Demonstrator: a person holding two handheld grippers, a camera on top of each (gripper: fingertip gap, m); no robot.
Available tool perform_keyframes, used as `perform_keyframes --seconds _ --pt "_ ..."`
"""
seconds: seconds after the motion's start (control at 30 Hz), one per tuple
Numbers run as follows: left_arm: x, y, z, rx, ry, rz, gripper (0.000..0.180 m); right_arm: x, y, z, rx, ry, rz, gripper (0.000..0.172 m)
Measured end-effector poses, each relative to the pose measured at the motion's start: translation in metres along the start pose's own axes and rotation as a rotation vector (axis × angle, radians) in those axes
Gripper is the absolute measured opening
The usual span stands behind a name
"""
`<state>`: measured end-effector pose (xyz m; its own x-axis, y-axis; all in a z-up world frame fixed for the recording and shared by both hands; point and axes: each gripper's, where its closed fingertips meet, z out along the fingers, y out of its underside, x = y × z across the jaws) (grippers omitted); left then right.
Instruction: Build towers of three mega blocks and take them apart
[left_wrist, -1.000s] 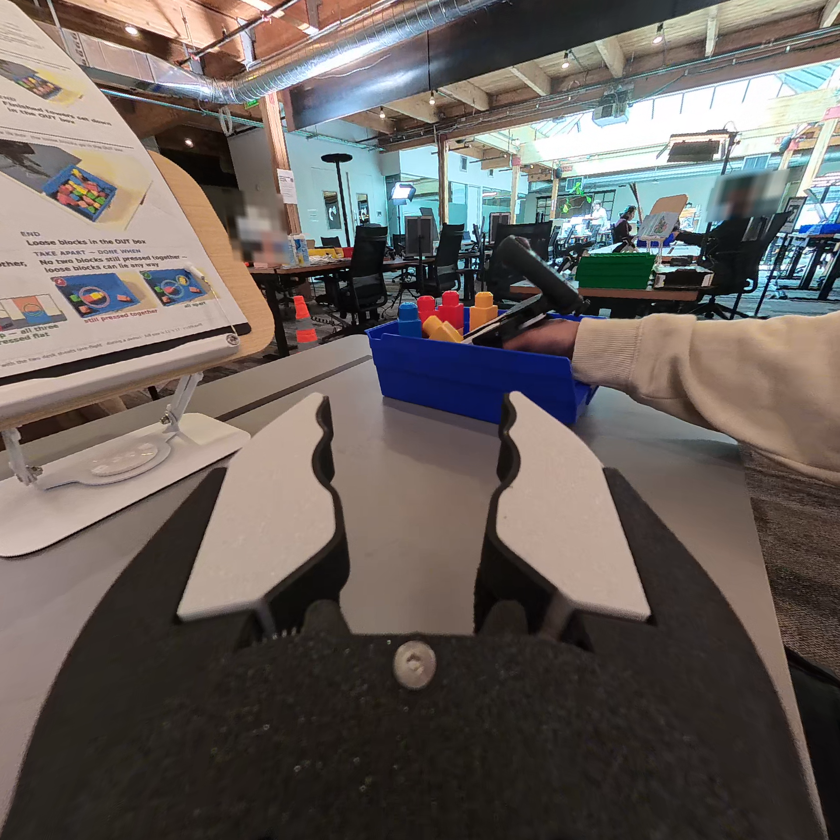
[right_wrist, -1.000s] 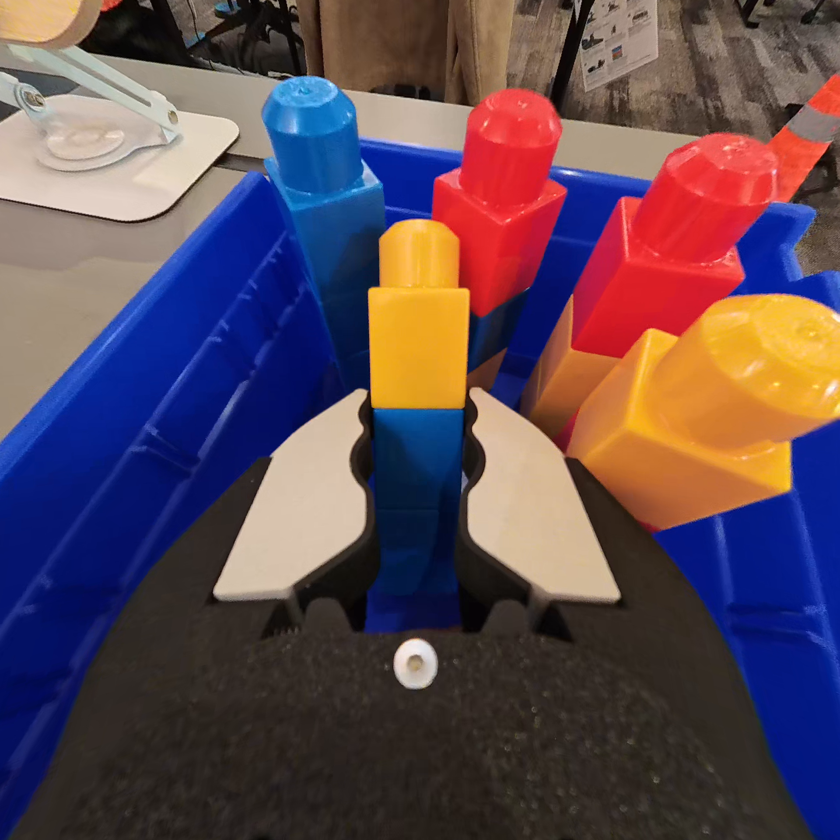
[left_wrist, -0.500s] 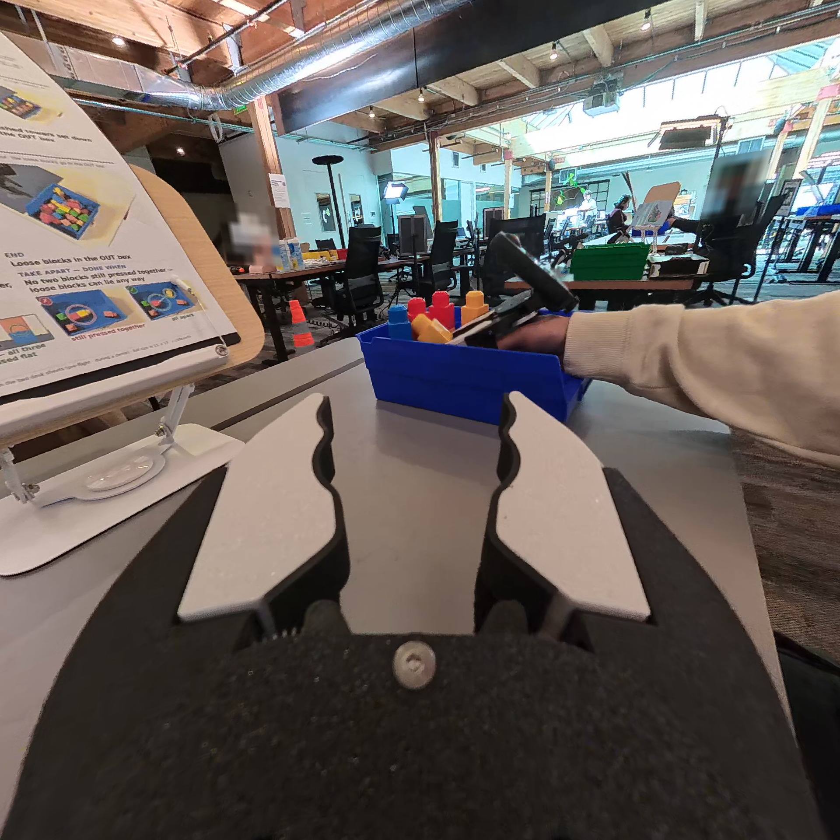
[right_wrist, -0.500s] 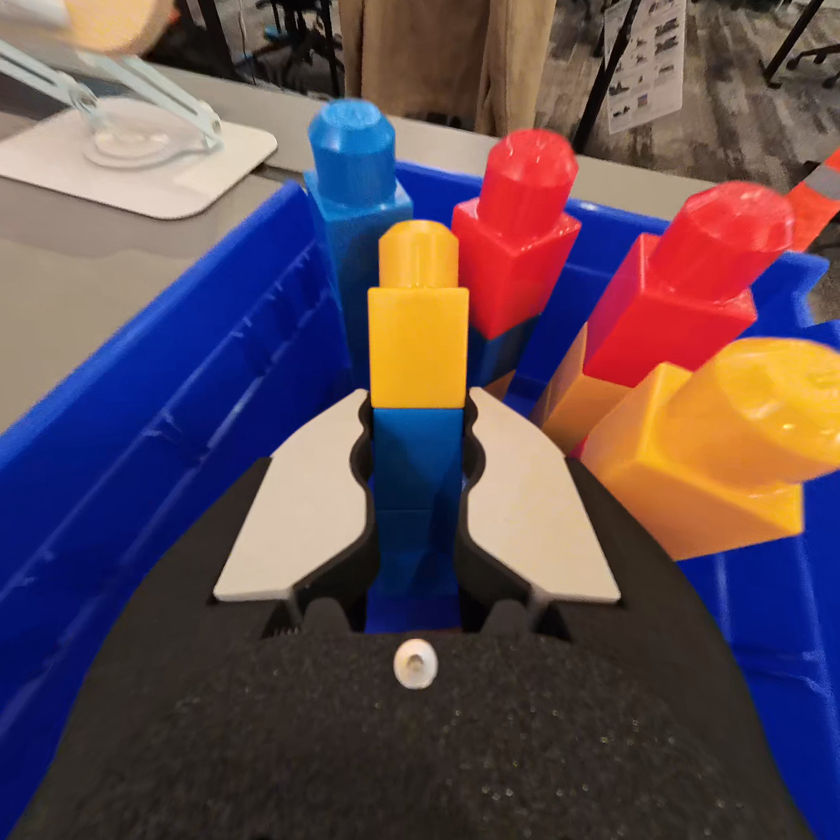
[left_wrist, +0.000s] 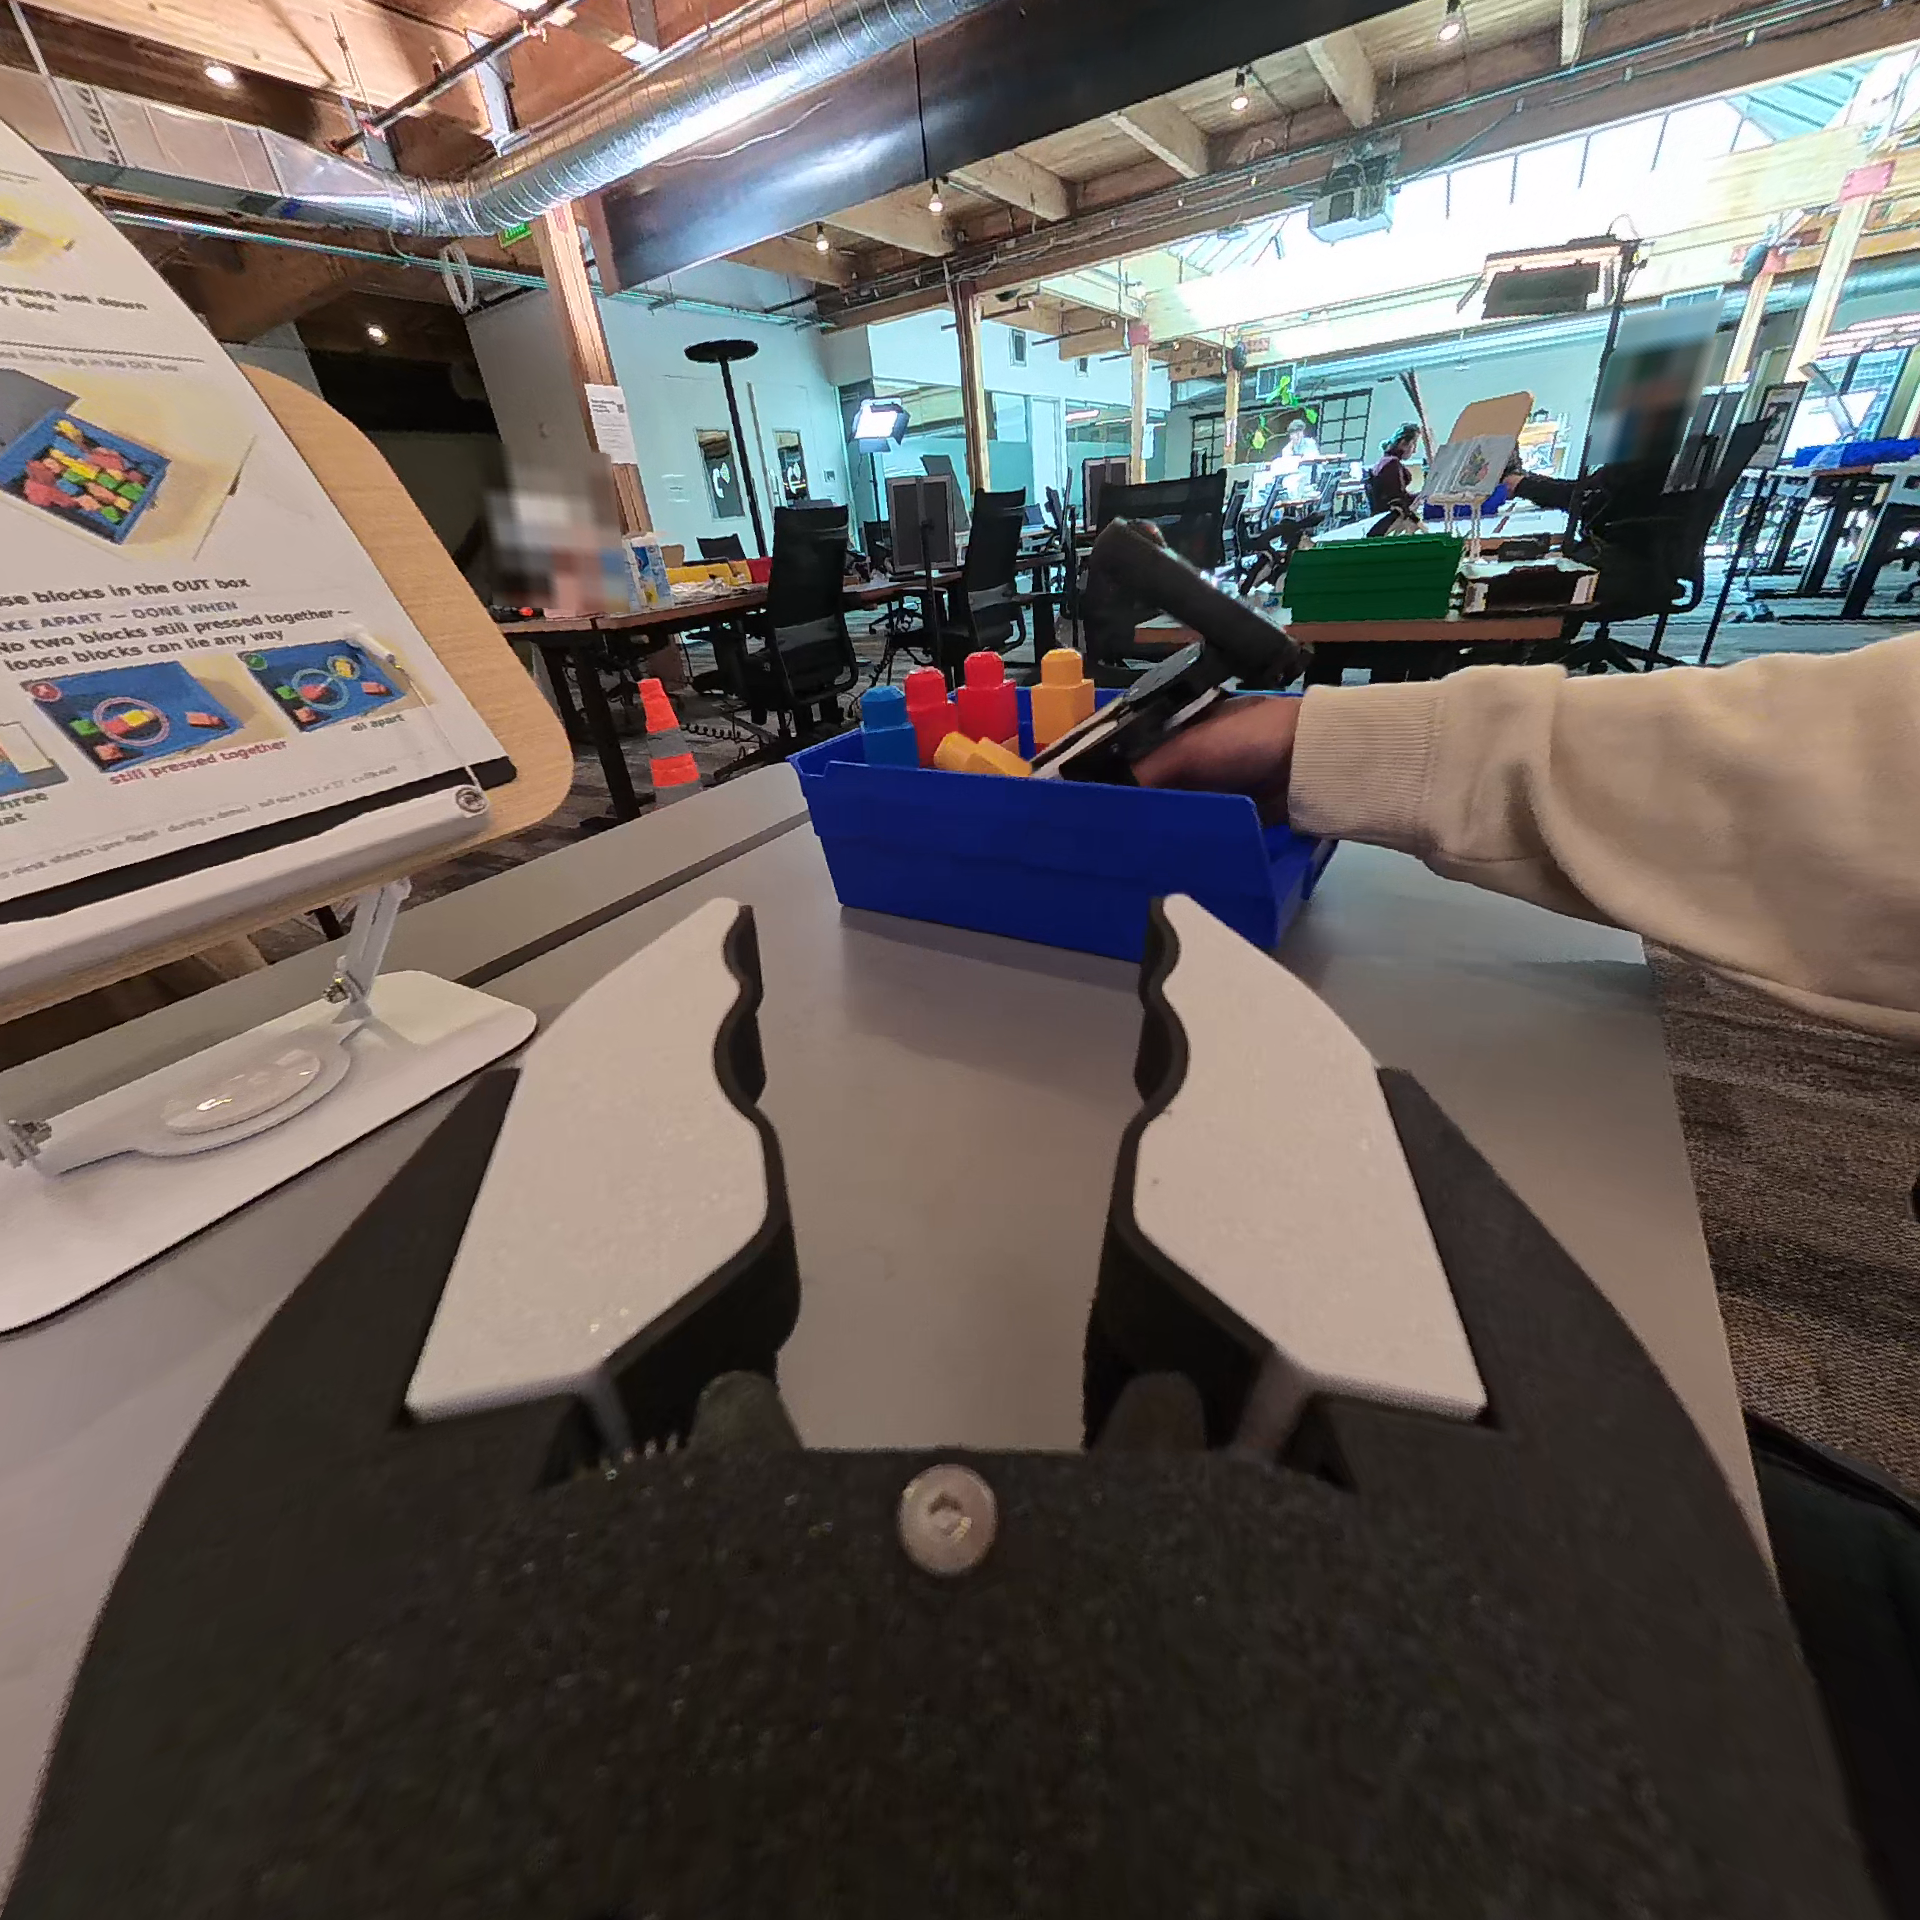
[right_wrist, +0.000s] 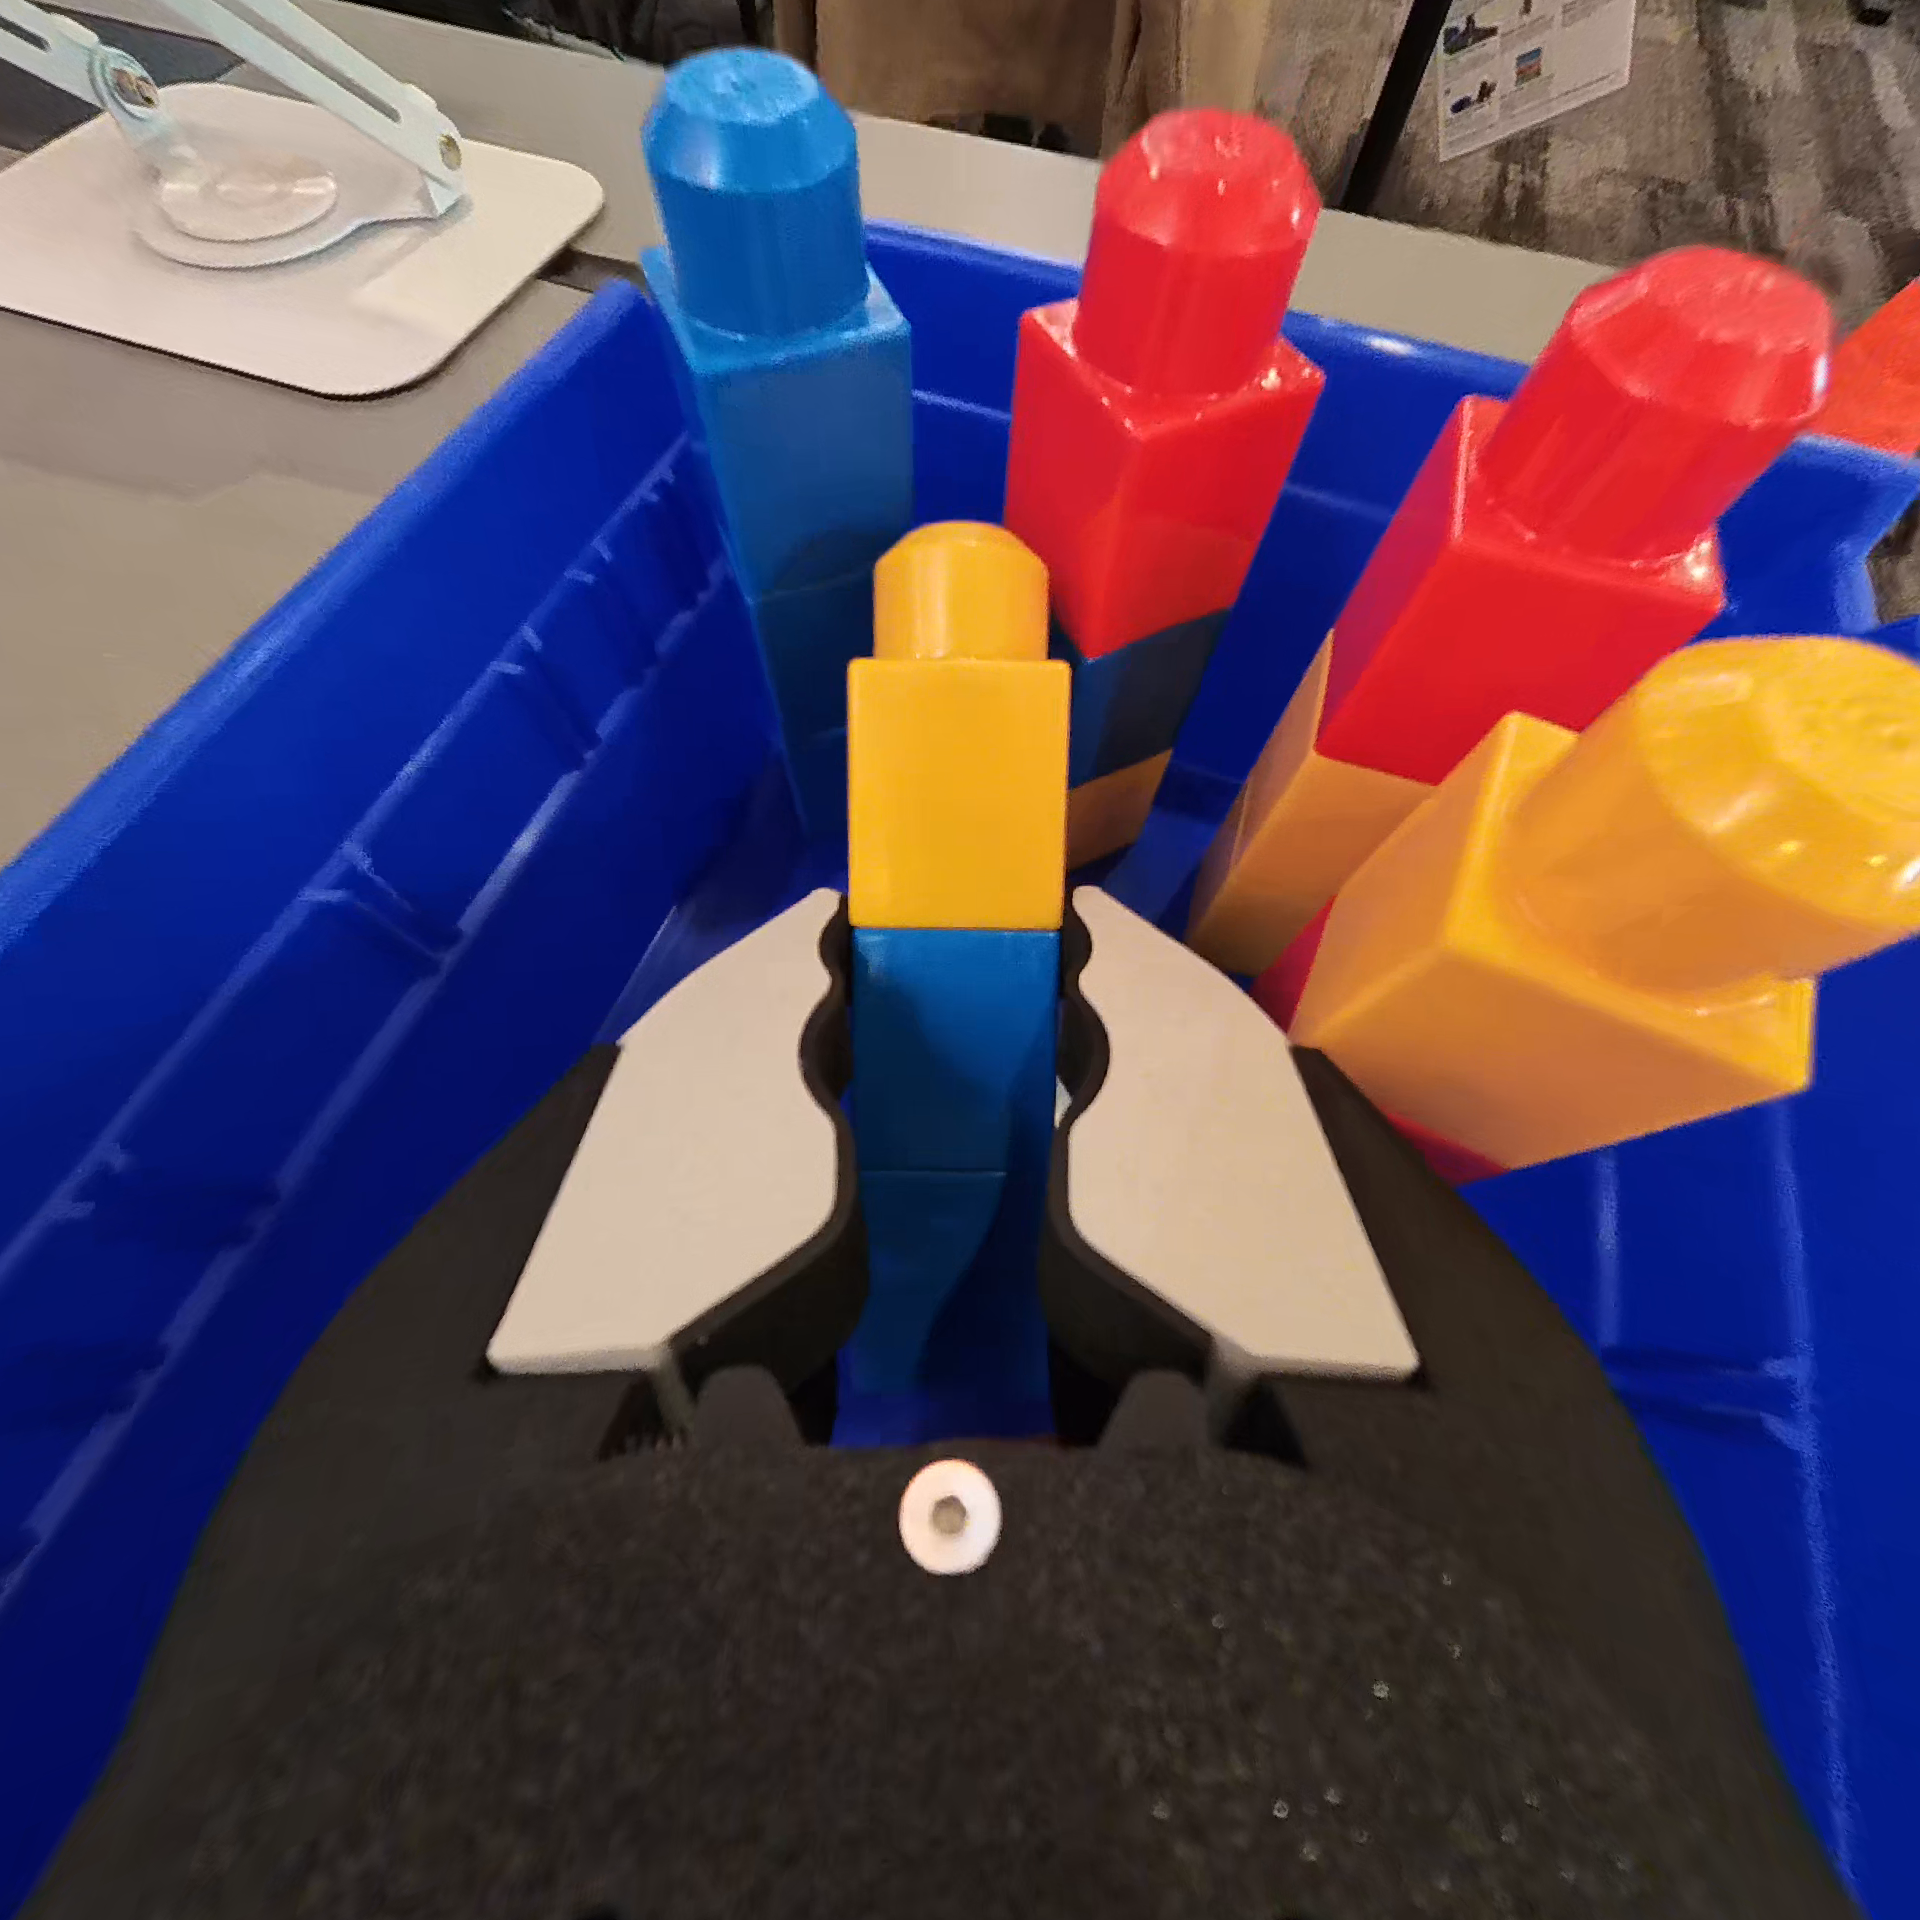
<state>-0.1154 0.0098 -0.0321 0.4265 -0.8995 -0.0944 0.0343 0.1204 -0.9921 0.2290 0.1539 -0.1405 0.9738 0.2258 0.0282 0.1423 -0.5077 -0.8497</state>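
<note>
Meanwhile, right tool (right_wrist: 956, 997) grips a yellow-topped blue tower (right_wrist: 956, 1039); left tool (left_wrist: 948, 997) gapes empty.

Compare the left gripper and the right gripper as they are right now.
The left gripper is open with only bare table between its fingers; the right gripper is shut on a tower, yellow block over blue. The left is outside the blue bin; the right is inside it. Both have grey fingers.

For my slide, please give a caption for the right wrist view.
Right gripper clamps a yellow-topped blue tower inside the blue bin.
</note>
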Motion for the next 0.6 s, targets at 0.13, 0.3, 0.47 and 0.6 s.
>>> perform_keyframes --seconds 0.13,0.3,0.47,0.6 --pt "0.003 -0.001 0.000 -0.002 0.006 0.008 0.070 -0.022 -0.022 -0.020 0.141 -0.131 -0.032 0.037" --pt "0.006 0.006 0.004 -0.031 0.022 -0.007 0.069 -0.072 -0.053 -0.071 0.424 -0.394 -0.084 0.036" --pt "0.014 0.015 0.009 -0.067 0.050 -0.018 0.069 -0.106 -0.060 -0.112 0.507 -0.630 -0.075 0.037" --pt "0.020 0.020 0.010 -0.093 0.060 0.009 0.069 -0.099 -0.033 -0.102 0.231 -0.635 -0.304 0.037"
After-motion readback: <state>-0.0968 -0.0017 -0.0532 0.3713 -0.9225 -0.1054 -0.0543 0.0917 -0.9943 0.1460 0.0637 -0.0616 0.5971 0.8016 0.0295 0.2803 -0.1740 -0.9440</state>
